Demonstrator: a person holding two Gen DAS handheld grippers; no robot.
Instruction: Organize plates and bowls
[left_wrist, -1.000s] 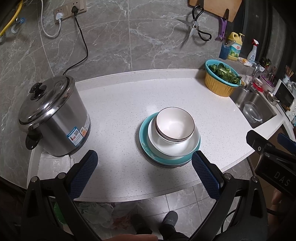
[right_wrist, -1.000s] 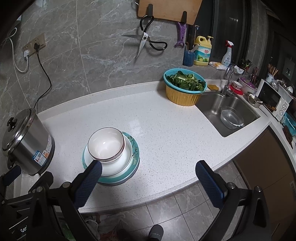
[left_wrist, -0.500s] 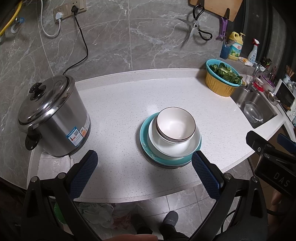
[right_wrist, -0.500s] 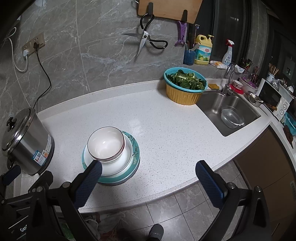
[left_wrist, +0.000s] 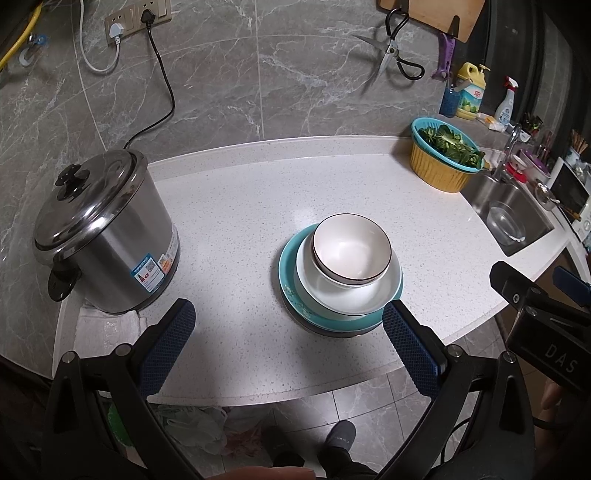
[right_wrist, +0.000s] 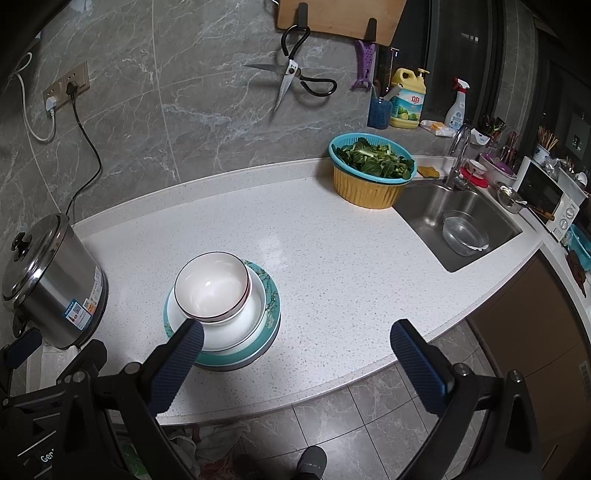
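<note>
Nearest to the camera, the left hand-held gripper (left_wrist: 284, 338) is spread wide and holds nothing, and it hangs over the near edge of the table (left_wrist: 236, 221). The right hand-held gripper (right_wrist: 295, 345) is spread wide as well and is also empty; its left finger only overlaps the stack in the picture, and I cannot tell that it touches. A little farther, near the middle of the table, the dishes stand in one pile: a small bowl (left_wrist: 351, 250) with a dark rim sits in a larger white bowl (left_wrist: 347, 295), and this one rests on a teal plate (left_wrist: 290, 271), with what seems a darker plate under it. I judge the stacking as nearly or fully done, because no loose plate or bowl lies elsewhere on the table. Far right, a clear bowl (right_wrist: 463, 232) lies in the sink (right_wrist: 424, 212); perhaps it is not part of the task.
</note>
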